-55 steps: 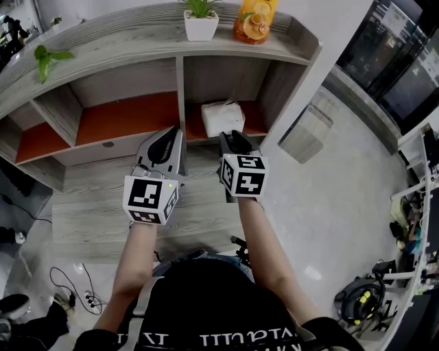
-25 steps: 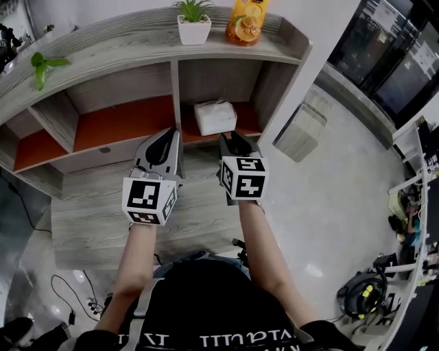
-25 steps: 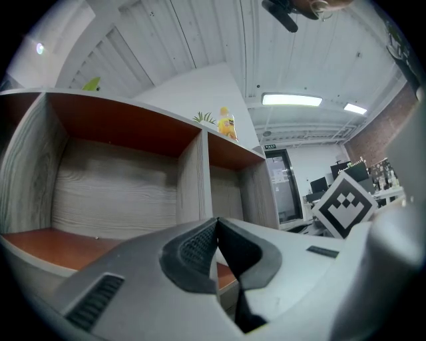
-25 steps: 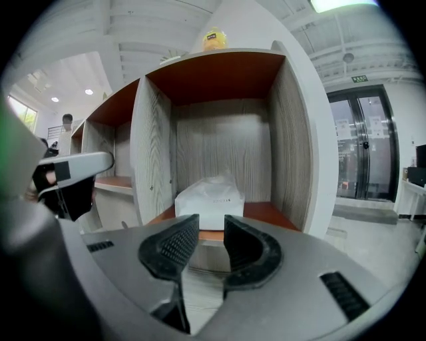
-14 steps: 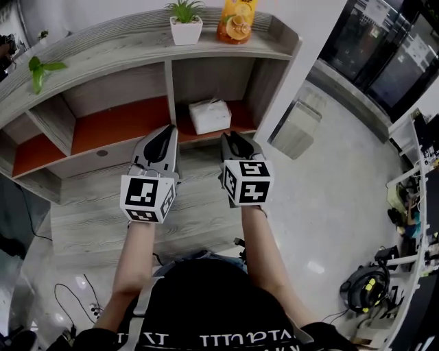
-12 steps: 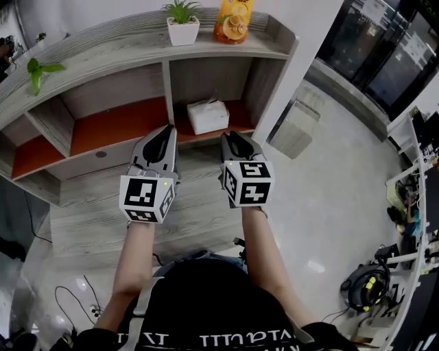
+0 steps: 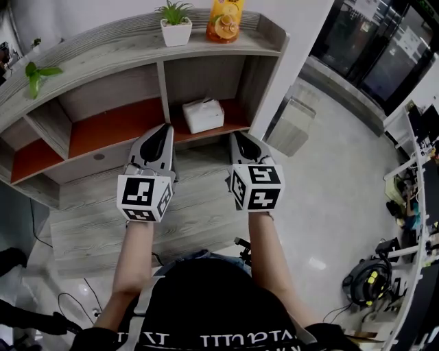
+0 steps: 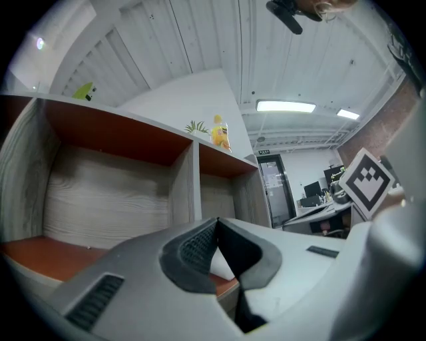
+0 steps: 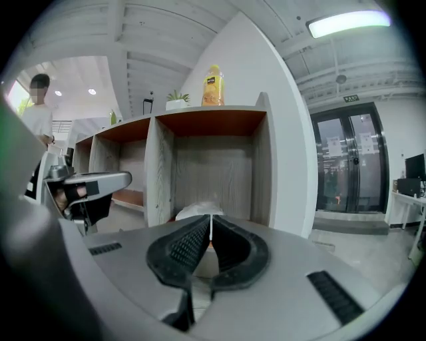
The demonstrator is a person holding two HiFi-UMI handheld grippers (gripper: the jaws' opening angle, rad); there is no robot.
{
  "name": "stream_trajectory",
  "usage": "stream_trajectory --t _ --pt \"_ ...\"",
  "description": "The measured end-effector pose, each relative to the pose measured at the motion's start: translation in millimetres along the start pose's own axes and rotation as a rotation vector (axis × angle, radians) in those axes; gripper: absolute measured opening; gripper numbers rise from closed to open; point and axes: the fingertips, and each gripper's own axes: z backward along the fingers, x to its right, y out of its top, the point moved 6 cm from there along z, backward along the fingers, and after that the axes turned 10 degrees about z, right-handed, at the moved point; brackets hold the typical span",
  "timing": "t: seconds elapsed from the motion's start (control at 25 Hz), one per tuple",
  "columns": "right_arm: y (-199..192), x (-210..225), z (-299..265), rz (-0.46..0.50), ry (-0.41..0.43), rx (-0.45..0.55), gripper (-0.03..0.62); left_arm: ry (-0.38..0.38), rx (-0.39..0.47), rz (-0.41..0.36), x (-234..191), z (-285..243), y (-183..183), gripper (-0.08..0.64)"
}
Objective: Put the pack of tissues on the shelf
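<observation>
The white pack of tissues point(image 7: 203, 115) lies on the orange board of the wooden shelf point(image 7: 116, 122), in its right compartment. Both grippers hover in front of the shelf, short of the pack. My left gripper point(image 7: 160, 131) is shut with nothing in it; through the hollow of its jaws a bit of the pack point(image 8: 222, 265) shows. My right gripper point(image 7: 241, 138) points at the compartment's right edge. In the right gripper view its jaws are closing until the tips point(image 9: 210, 217) meet, empty, and the pack point(image 9: 194, 211) lies just beyond them.
A potted plant point(image 7: 175, 26) and an orange juice bottle point(image 7: 223, 20) stand on top of the shelf, with a green sprig point(image 7: 38, 72) further left. A grey box point(image 7: 291, 127) sits on the floor to the right. A person point(image 9: 40, 113) stands far left.
The right gripper has drifted right and a little down, widening the gap to the left one. The view has swung, so the shelf sits further left. The pack has stayed put.
</observation>
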Motion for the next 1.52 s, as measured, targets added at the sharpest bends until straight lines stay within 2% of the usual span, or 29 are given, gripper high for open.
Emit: stream_trajectory --t 0.4,1.16,1.52 --pt "23.0 13.8 33.7 0.069 -0.046 0.115 0.015 -0.007 0.008 -0.011 7.0 2.5 5.5 0.012" --pt "55.4 40.0 79.8 0.149 -0.13 0.27 0.015 0.022 0.099 -0.078 9.1 11.2 42.9 0.012" --pt "57.7 40.1 80.4 0.181 -0.126 0.276 0.015 0.041 0.119 -0.091 5.3 13.5 49.9 0.012"
